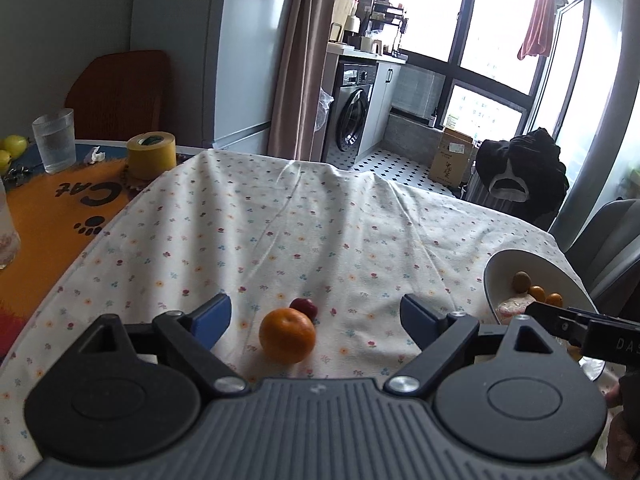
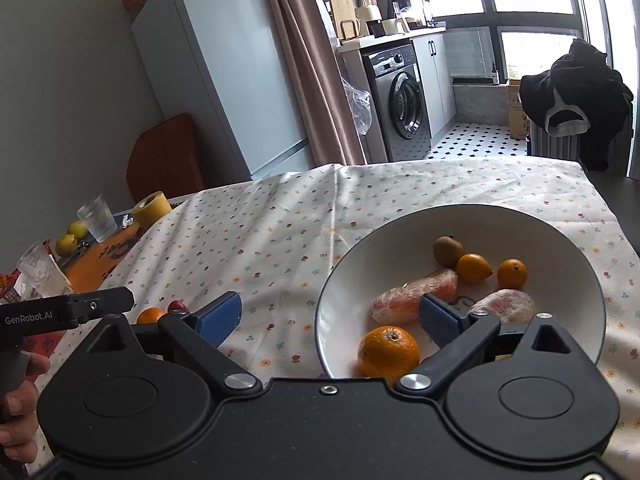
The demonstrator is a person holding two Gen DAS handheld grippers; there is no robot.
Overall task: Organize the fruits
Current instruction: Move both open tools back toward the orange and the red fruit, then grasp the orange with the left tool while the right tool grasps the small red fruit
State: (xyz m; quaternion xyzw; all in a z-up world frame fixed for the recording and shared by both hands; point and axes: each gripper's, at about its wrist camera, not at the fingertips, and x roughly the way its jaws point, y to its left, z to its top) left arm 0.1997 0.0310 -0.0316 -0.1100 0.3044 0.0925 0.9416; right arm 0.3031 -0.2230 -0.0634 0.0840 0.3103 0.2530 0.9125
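Observation:
An orange tangerine (image 1: 287, 334) lies on the flowered tablecloth with a small dark red fruit (image 1: 303, 307) just behind it. My left gripper (image 1: 316, 318) is open, and the tangerine sits between its blue pads (image 1: 212, 319) without touching them. At the right stands a white bowl (image 2: 400, 236) holding a tangerine (image 2: 388, 350), a kiwi (image 2: 448, 251), two small orange fruits (image 2: 474, 268) and two peeled citrus pieces (image 2: 408, 300). My right gripper (image 2: 332, 318) is open over the bowl's left rim, one pad inside the bowl, holding nothing.
On the orange mat at the left stand a roll of yellow tape (image 1: 151, 155), a glass of water (image 1: 55, 140) and yellow-green fruits (image 1: 14, 145). A wooden chair back (image 1: 120, 94) is behind them. A grey chair (image 1: 608, 248) stands past the bowl. A hand (image 2: 16, 412) shows at lower left.

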